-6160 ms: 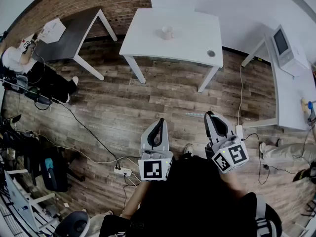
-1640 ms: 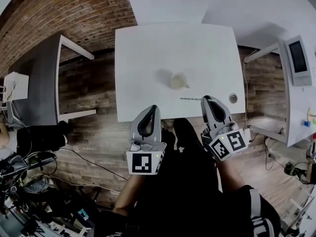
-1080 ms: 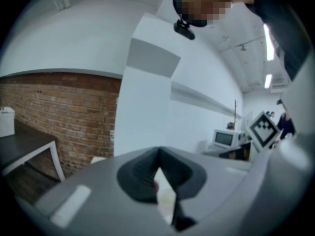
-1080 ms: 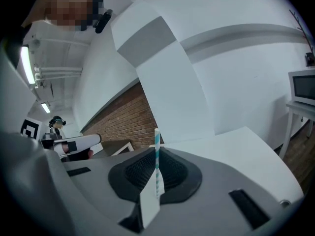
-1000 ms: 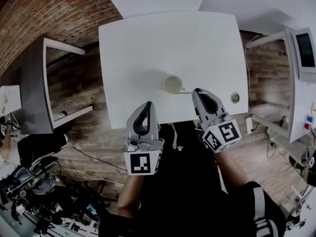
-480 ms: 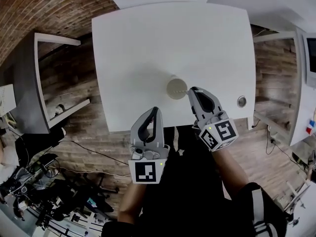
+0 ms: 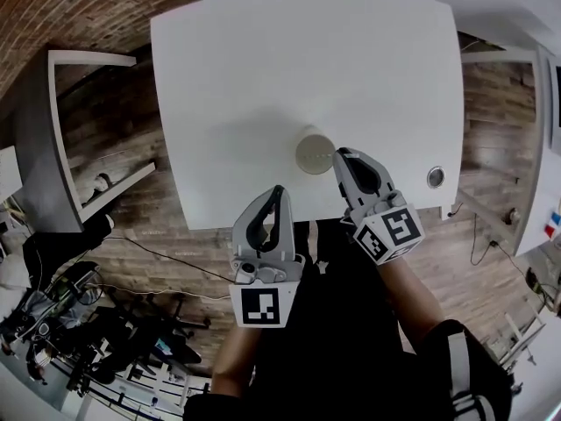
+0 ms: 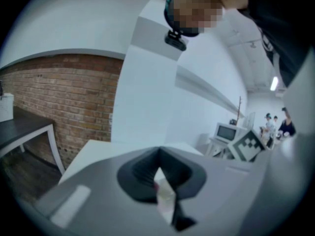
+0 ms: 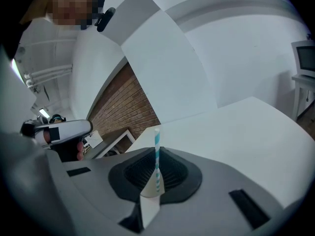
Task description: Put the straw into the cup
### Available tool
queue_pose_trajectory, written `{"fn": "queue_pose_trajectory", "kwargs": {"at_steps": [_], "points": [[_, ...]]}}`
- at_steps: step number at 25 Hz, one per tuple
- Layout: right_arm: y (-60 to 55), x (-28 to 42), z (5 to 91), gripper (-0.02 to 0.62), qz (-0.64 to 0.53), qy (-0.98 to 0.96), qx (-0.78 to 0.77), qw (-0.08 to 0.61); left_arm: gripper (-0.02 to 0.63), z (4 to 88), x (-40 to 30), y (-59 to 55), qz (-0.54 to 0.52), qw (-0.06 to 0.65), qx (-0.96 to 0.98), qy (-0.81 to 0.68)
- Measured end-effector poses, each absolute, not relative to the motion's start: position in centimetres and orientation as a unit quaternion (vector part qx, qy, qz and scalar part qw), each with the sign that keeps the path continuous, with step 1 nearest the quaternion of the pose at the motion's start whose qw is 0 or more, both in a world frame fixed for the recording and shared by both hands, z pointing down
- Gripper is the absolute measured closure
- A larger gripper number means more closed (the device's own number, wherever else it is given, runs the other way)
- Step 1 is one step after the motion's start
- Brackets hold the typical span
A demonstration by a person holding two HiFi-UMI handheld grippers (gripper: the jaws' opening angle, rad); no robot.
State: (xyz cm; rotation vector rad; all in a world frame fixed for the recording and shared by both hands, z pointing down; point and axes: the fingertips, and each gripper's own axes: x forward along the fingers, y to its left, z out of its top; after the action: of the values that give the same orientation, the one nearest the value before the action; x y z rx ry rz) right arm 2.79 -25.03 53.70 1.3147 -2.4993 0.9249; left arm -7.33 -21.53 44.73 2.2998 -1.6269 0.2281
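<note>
White and blue stripes run along the straw [image 9: 157, 156]. The right tongs [image 7: 343, 154] pinch it tight, and most of it sticks out past the tips. These tongs are just beside the cup [image 7: 313, 150], on its right side. The cup is pale and round, and it stands on the white worktop [image 7: 263, 77], not far from the near edge. The straw is in the tongs, not yet in the cup. The left tongs [image 7: 274, 196] are pressed together with nothing between them. They hang over the near edge of the worktop, a little apart from the cup. Brown wood floor [image 7: 123, 147] lies around the worktop, and a red brick wall [image 8: 54, 92] stands behind it.
</note>
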Motion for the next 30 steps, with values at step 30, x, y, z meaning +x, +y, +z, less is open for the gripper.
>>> {"fn": "queue_pose_trajectory", "kwargs": {"at_steps": [30], "points": [[-26.0, 4.0, 56.2, 0.571, 0.34, -0.831, 0.433, 0.085, 0.601, 46.8, -6.4, -21.7, 0.072, 0.185, 0.794, -0.575]]}}
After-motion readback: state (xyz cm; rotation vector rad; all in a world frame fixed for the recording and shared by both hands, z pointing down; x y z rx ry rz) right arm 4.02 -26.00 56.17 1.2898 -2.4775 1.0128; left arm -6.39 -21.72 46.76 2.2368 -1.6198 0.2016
